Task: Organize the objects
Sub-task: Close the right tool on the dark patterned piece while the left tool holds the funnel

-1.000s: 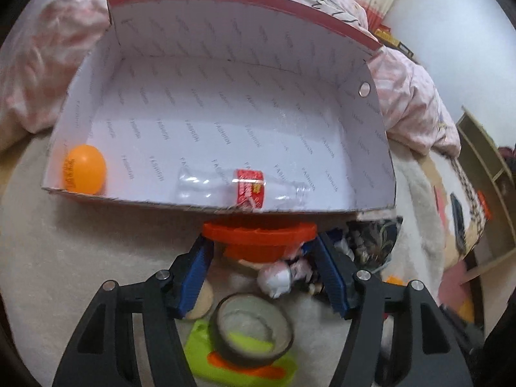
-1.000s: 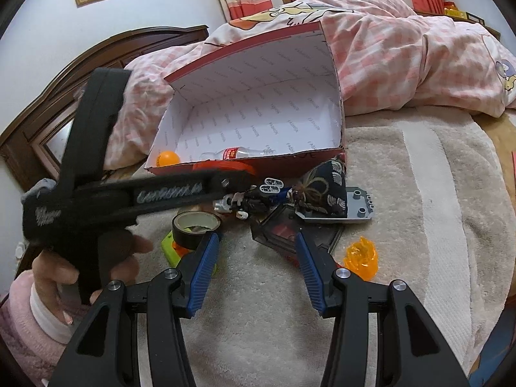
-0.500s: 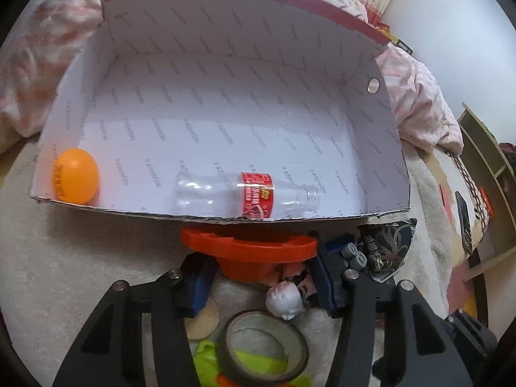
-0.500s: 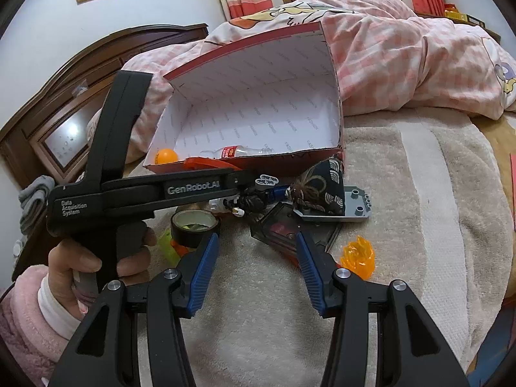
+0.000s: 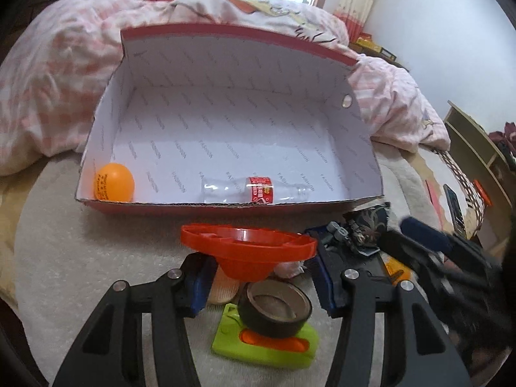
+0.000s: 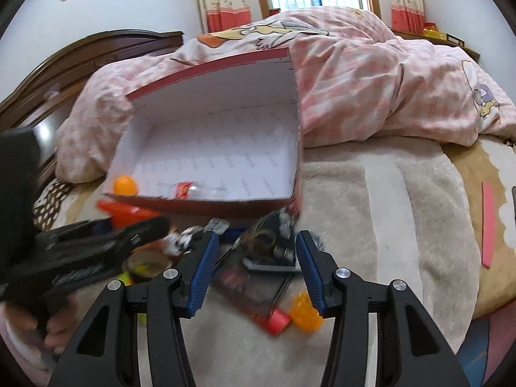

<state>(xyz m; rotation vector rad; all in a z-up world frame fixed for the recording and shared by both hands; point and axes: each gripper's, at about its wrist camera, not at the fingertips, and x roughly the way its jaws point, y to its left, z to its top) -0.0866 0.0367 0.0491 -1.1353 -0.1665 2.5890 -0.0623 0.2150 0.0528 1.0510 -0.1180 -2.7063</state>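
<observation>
Left hand-held gripper (image 5: pixel 262 277) is clenched on an orange funnel (image 5: pixel 248 245), blue pads on either side of its cone, wide rim facing up. Its jaws have just been closing, funnel between them. The funnel hangs just in front of the near wall of the cardboard box (image 5: pixel 225 208), above the clutter on the bed.

Inside the box: an orange ball (image 5: pixel 113 182) in the near left corner, and a clear plastic bottle (image 5: pixel 254 190) w/ a red label lying on its side along the near wall.

Under the left gripper: a roll of dark tape (image 5: pixel 275 309) resting on a green and orange plastic piece (image 5: pixel 267 345), both on the beige blanket (image 5: pixel 64 258).

Right hand-held gripper (image 6: pixel 254 269) is released, nothing pressed between its pads; it hovers over a heap of small stuff, incl. a dark patterned pouch (image 6: pixel 272 242), a dark flat case (image 6: pixel 248 287) and a small orange spiky toy (image 6: pixel 304 314). Beyond them the box again, w/ a pink checked quilt (image 6: pixel 371 90) bunched behind it. At left in the right wrist view, a hand (image 6: pixel 35 325) grips the left tool; that part is blurred.
</observation>
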